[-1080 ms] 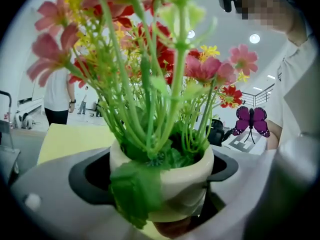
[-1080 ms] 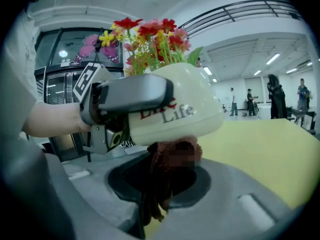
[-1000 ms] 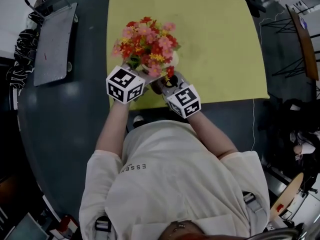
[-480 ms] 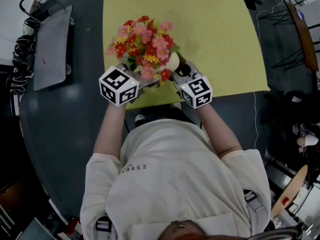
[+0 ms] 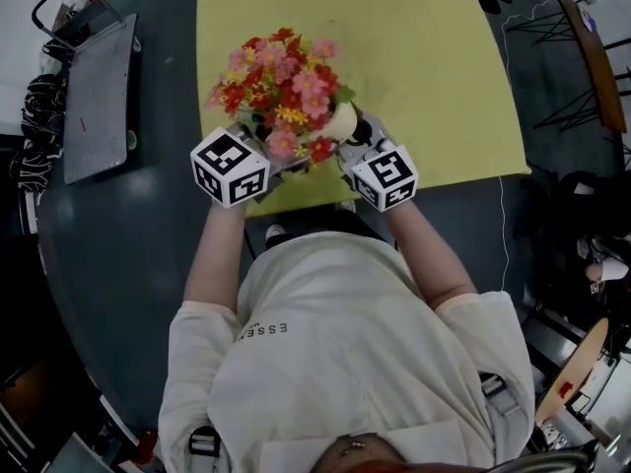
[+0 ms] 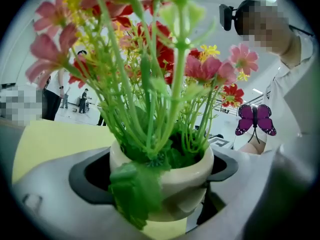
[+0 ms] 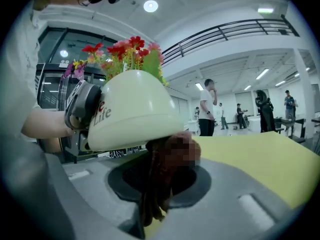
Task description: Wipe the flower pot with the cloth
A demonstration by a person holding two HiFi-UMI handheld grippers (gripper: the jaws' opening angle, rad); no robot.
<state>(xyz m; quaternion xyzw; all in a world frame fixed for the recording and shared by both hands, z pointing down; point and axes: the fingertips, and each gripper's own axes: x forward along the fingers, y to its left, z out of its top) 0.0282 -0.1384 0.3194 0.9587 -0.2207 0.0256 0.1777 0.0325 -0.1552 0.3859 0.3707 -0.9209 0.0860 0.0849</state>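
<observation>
My left gripper (image 6: 161,186) is clamped around the cream flower pot (image 6: 186,176), one jaw on each side. It holds the pot tilted over the near edge of the yellow mat (image 5: 414,67), so the wall is exposed on the right. My right gripper (image 7: 161,181) pinches the dark red cloth (image 7: 159,171) and presses it against the pot's lower wall, which I judge to be mid-wipe.

White short-sleeved T-shirt (image 5: 325,363), dark lettering (image 5: 262,331), grey left tongs (image 6: 161,186) and right tongs (image 7: 159,181), black-and-white marker cubes (image 5: 229,166).
</observation>
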